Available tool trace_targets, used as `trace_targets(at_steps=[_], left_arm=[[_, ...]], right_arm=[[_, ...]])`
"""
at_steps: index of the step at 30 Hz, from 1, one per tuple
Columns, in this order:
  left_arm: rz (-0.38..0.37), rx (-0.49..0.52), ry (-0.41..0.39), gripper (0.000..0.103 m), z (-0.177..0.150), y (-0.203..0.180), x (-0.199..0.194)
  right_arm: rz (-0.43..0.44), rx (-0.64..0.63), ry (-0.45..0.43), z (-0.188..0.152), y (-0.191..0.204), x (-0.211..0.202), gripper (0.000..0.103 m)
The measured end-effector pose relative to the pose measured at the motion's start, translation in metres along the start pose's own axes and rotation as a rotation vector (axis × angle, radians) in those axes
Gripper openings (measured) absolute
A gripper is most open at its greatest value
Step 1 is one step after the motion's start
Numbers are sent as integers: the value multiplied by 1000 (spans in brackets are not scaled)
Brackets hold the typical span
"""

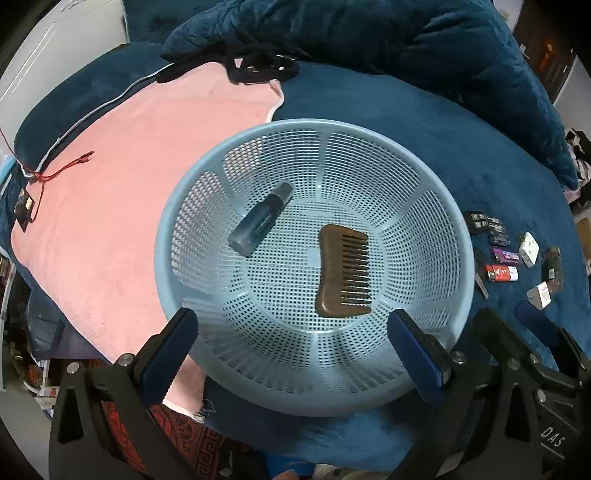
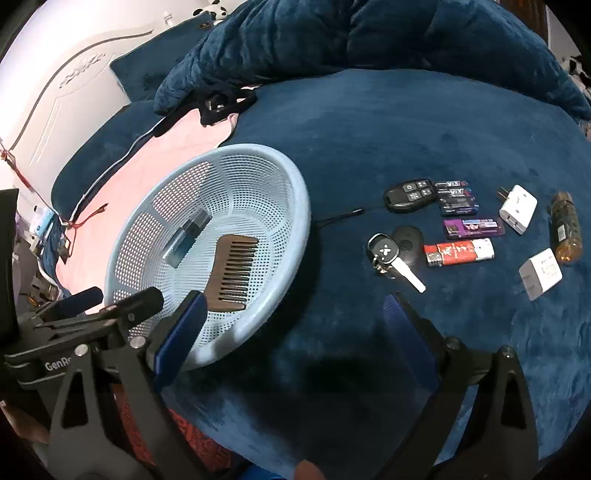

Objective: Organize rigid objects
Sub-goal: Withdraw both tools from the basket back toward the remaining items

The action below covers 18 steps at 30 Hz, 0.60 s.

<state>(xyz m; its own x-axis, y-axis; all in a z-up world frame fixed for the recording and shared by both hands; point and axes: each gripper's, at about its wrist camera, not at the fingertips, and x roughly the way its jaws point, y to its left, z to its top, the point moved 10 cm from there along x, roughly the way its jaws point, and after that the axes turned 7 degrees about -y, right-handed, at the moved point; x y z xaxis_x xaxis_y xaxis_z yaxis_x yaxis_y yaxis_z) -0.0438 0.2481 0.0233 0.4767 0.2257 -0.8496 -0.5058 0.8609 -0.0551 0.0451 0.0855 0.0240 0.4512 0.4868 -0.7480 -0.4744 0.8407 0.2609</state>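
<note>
A light blue perforated basket point(image 1: 458, 236) point(image 2: 295, 199) sits on the dark blue bed cover. Inside lie a brown wooden comb point(image 1: 332, 273) point(image 2: 231, 273) and a small blue spray bottle point(image 1: 260, 219) point(image 2: 186, 236). My left gripper point(image 1: 291, 319) is open and empty above the basket's near rim; it also shows in the right wrist view point(image 2: 118, 295). My right gripper point(image 2: 295, 302) is open and empty over the cover just right of the basket; it also shows in the left wrist view point(image 1: 506, 314). Small objects lie to the right: a black remote point(image 2: 408, 194), a car key point(image 2: 386, 254), a red lighter point(image 2: 458, 253), a purple lighter point(image 2: 472, 226), battery packs point(image 2: 456, 197), white plugs point(image 2: 517, 208) point(image 2: 540, 273), and an amber bottle point(image 2: 565, 227).
A pink towel point(image 1: 129, 177) covers the bed left of the basket. A rumpled blue blanket point(image 1: 369, 33) and a black strap point(image 1: 258, 68) lie at the back. A white headboard point(image 2: 55, 81) stands at the far left. The bed edge runs along the bottom.
</note>
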Motion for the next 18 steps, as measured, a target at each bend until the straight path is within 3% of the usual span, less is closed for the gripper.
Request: trace_targets(at_steps=[18], left_arm=[[-42, 69, 2, 103, -5, -45, -3]], right_arm=[[-34, 116, -10, -9, -48, -22, 97]])
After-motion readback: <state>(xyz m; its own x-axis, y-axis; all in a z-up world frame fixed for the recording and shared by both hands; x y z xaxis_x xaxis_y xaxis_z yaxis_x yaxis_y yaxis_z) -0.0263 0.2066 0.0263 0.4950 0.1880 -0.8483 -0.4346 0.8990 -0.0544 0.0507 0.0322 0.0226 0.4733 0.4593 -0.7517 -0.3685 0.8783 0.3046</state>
